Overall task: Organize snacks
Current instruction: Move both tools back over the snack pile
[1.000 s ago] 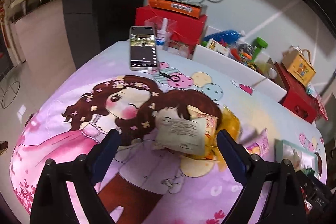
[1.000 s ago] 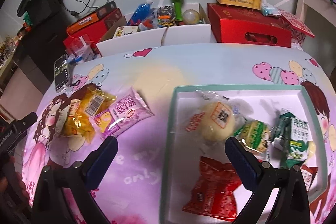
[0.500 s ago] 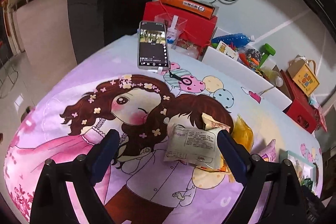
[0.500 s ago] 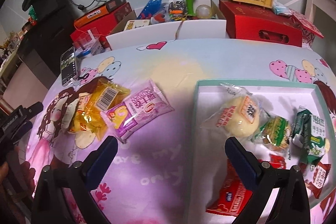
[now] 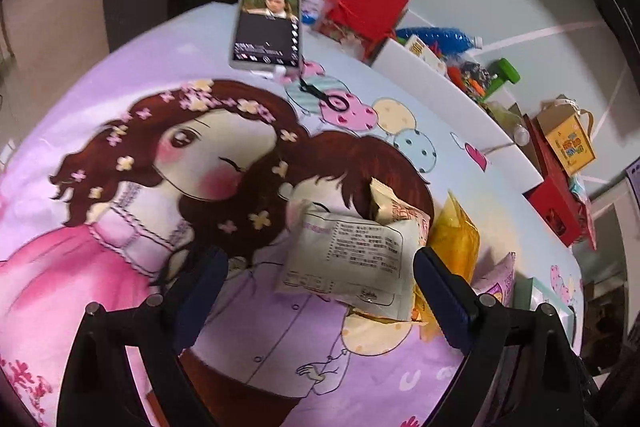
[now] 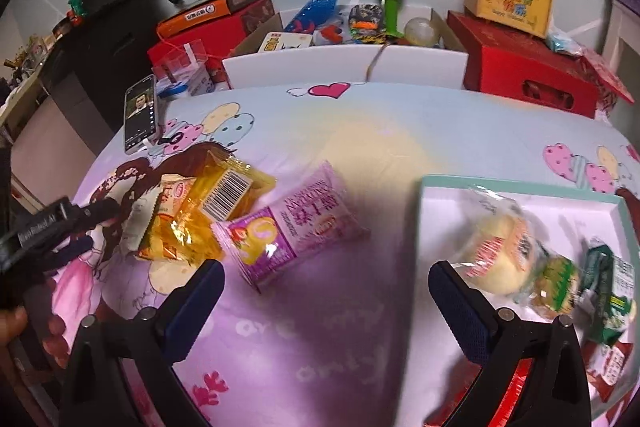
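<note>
A beige snack packet (image 5: 348, 259) lies printed side up on the cartoon bedspread (image 5: 120, 187), leaning on a yellow packet (image 5: 456, 239). My left gripper (image 5: 320, 291) hangs open just above it, the packet between the fingers and nearer the right one, pads apart from it. In the right wrist view the yellow packet (image 6: 216, 203) and a pink packet (image 6: 292, 231) lie side by side. My right gripper (image 6: 328, 299) stands open and empty just short of the pink packet. The teal-rimmed tray (image 6: 520, 183) on the right holds several wrapped snacks, among them a round bun (image 6: 496, 247).
A lit phone (image 5: 268, 23) lies at the bed's far left corner. Red boxes (image 6: 532, 67), a yellow gift box (image 6: 508, 3) and a white carton of toys (image 6: 344, 67) line the far edge. A dark cabinet (image 6: 100, 27) stands back left. A hand (image 6: 12, 323) shows at the left edge.
My left gripper has sunk toward the beige packet, which now looms larger between its fingers. My right gripper has slid left, away from the tray and toward the pink packet.
</note>
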